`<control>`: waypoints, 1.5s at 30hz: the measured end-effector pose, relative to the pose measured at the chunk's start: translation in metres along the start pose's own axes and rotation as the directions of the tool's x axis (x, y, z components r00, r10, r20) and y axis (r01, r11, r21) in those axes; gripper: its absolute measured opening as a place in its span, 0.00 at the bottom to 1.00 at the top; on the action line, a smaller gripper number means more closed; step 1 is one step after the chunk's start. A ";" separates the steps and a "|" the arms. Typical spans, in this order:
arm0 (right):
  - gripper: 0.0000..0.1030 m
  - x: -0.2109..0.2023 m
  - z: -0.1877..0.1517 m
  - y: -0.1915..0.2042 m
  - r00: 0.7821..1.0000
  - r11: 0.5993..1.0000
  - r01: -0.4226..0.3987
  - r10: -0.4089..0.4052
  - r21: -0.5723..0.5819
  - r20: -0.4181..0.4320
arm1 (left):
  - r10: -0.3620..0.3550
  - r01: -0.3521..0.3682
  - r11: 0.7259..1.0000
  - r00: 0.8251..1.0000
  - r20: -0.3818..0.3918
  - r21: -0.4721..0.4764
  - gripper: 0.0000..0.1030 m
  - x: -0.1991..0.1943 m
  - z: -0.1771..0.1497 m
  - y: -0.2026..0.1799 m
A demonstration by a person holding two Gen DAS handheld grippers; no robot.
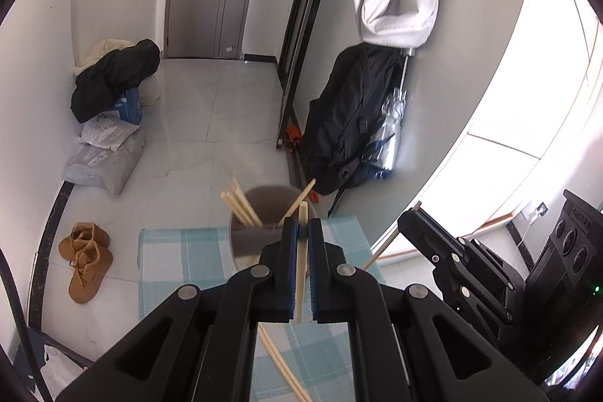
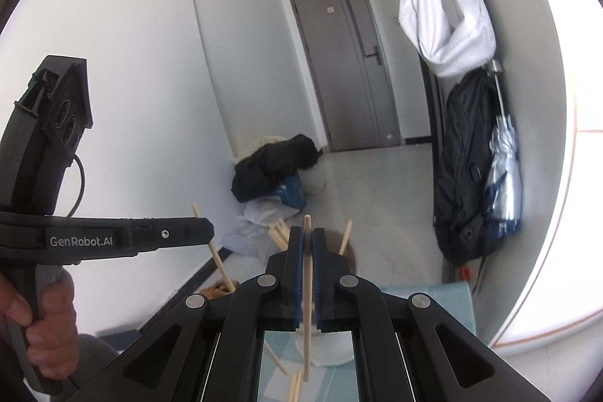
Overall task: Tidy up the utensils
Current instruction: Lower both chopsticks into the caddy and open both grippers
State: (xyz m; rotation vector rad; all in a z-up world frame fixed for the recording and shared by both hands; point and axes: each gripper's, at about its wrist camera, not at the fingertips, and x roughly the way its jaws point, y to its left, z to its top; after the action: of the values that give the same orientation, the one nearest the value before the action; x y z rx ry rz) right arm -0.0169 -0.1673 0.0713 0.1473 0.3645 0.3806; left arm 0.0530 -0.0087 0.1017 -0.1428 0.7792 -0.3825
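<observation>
My left gripper (image 1: 300,232) has its fingers closed down to a thin gap on one pale chopstick (image 1: 300,274), pinched near its upper third, with its tip over the rim of the grey cup (image 1: 241,240) at twelve o'clock from me. My right gripper (image 2: 308,243) is likewise closed on a single chopstick (image 2: 307,289), held upright above the same cup (image 2: 350,253), which stands on the blue checked cloth (image 1: 177,259) covering the tabletop.

These sticks look light, stiff and smooth; I judge they could pivot or slide in a narrow pinch, so a hold close to the middle, square across the shaft, should keep them from swinging as I lower them. They won't break easily, but a tilted one may catch on those already in the cup.

Count: one in each gripper, making two. In the cup from the left view, about three leaning at ten o'clock (image 1: 241,204) and one at two o'clock (image 1: 301,198), though overlap makes that uncertain. At least one more lies loose on the cloth below me (image 1: 282,364); the right view suggests a couple.
</observation>
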 end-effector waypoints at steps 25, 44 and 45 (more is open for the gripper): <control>0.04 0.083 0.110 -0.010 0.997 0.994 -0.032 0.039 -0.100 0.067 | -0.003 0.006 0.996 0.999 0.036 -0.091 0.02 0.046 0.077 0.045; 0.04 0.131 0.066 -0.019 0.997 0.991 -0.065 0.058 -0.121 -0.055 | -0.047 0.048 0.996 0.999 0.023 -0.078 0.02 0.077 0.065 0.065; 0.05 0.132 0.063 -0.019 0.996 0.989 -0.071 0.064 -0.127 -0.057 | -0.054 0.055 0.995 0.998 0.012 -0.084 0.02 0.079 0.064 0.066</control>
State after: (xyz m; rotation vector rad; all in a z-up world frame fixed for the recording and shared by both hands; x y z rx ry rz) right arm 0.1274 -0.1376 0.0832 0.0232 0.3863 0.4743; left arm 0.1686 0.0210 0.0775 -0.2450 0.7838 -0.4003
